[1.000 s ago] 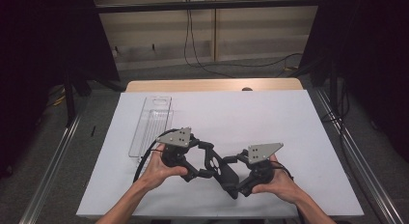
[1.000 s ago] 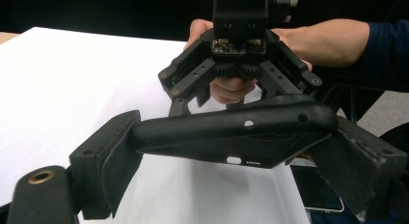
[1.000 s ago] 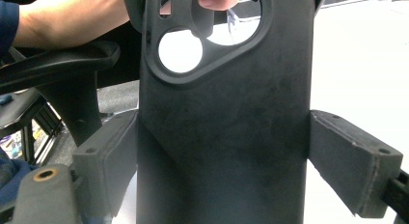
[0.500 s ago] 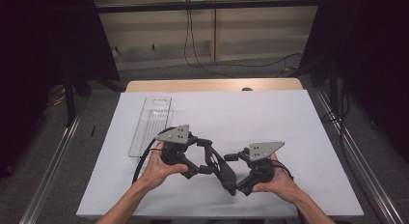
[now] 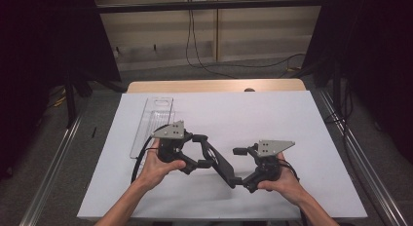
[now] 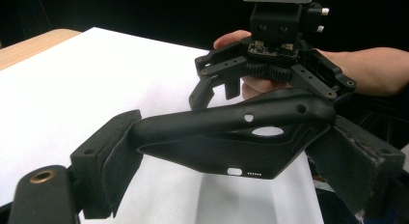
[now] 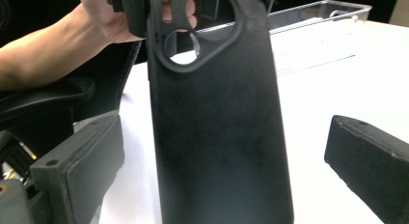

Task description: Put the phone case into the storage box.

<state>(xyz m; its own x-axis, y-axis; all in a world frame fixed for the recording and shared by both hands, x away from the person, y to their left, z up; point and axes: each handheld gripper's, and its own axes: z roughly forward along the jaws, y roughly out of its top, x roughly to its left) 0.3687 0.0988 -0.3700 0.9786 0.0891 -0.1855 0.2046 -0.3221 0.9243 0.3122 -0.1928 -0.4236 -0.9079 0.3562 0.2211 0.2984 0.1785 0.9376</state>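
Phone case stays pinched in left gripper jaws; right gripper jaws just spread off it.

Wooden table, white sheet covering most of it, clear plastic tray lying at the sheet's left

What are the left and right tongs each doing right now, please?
Left tongs: closed on the black phone case.
Right tongs: open, have just been opening; the phone case lies between the pads, not pressed.
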